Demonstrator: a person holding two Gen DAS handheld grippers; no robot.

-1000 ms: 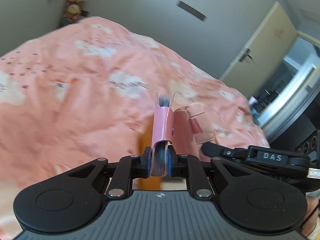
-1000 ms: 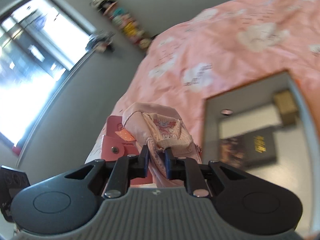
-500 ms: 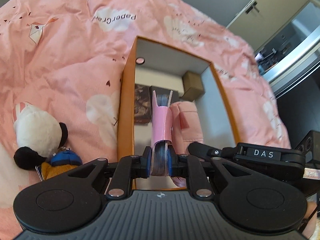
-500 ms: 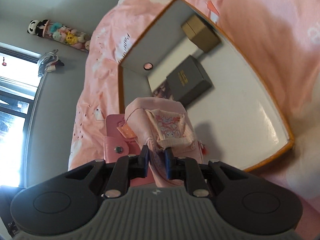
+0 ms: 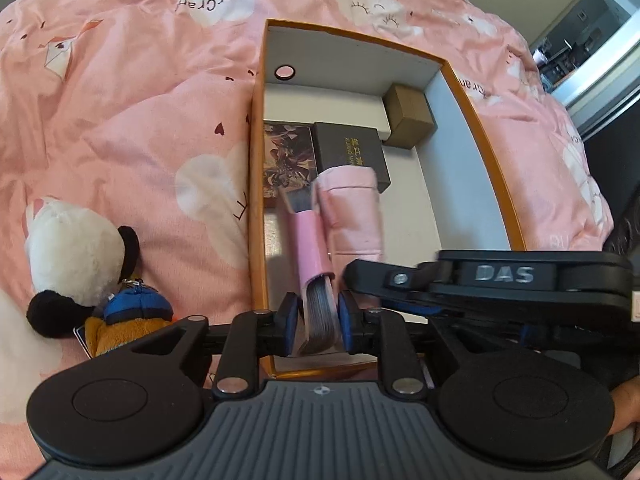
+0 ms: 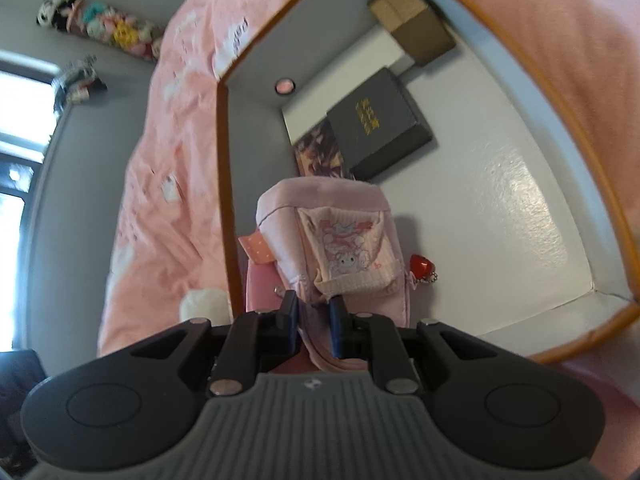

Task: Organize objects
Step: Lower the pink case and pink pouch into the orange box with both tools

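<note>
Left wrist view: the left tongs [image 5: 318, 318] hold a pink notebook [image 5: 310, 248] by its page edge, long axis pointing forward over the box [image 5: 257, 160], near its left wall. The fingers look slightly slack around the pages. Just right of it is a soft quilted pouch [image 5: 352, 212]. Beyond lie a dark case [image 5: 352, 152], a printed card [image 5: 286, 156] and a brown cardboard cube [image 5: 408, 116]. A plush toy [image 5: 76, 248] rests on the bedspread [image 5: 120, 100] outside.

Right wrist view: the right tongs [image 6: 314, 322] pinch the pouch [image 6: 332, 240], fabric with a cartoon patch and red charm [image 6: 420, 266], above the box's glossy white floor [image 6: 520, 200]. Both things likely go straight down; each hand is already over its spot.
</note>
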